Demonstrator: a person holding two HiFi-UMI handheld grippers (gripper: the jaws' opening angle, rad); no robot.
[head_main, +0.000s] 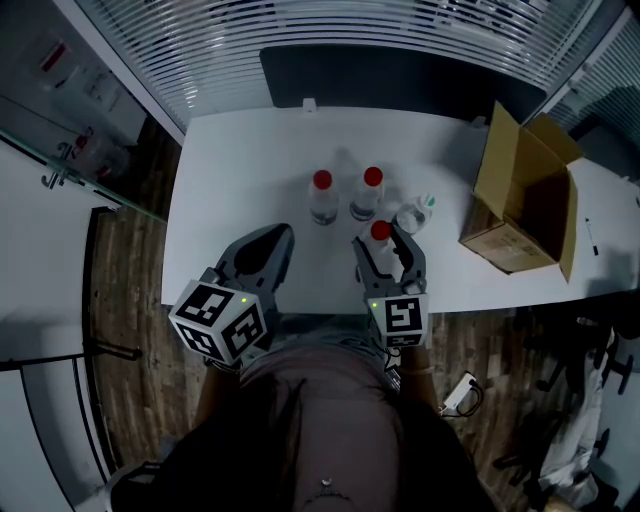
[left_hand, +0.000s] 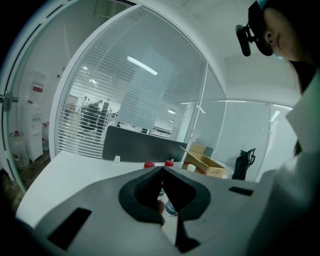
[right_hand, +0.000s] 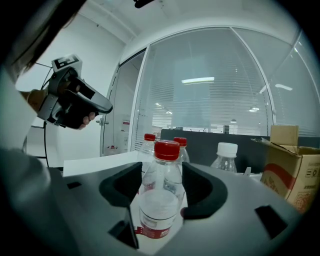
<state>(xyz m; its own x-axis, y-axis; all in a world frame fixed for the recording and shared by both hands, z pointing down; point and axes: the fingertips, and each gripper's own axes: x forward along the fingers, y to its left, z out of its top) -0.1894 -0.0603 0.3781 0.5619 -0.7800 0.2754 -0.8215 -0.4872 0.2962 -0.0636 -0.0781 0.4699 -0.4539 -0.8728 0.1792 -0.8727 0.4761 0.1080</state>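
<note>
A clear water bottle with a red cap (right_hand: 166, 150) stands upright between the jaws of my right gripper (right_hand: 161, 176), and both pads press its sides. In the head view that bottle (head_main: 380, 231) is near the table's front edge, inside the right gripper (head_main: 381, 246). Two more red-capped bottles (head_main: 322, 196) (head_main: 369, 190) stand just beyond it, and a white-capped bottle (head_main: 415, 214) is to its right. My left gripper (head_main: 280, 236) hovers over the front edge, left of the bottles, shut and holding nothing. Its jaw tips (left_hand: 162, 169) meet.
An open cardboard box (head_main: 522, 192) sits on the right part of the white table (head_main: 230, 170). A dark panel (head_main: 380, 80) runs along the table's far edge, with glass walls and blinds behind. An office chair (left_hand: 244, 163) stands beyond the box.
</note>
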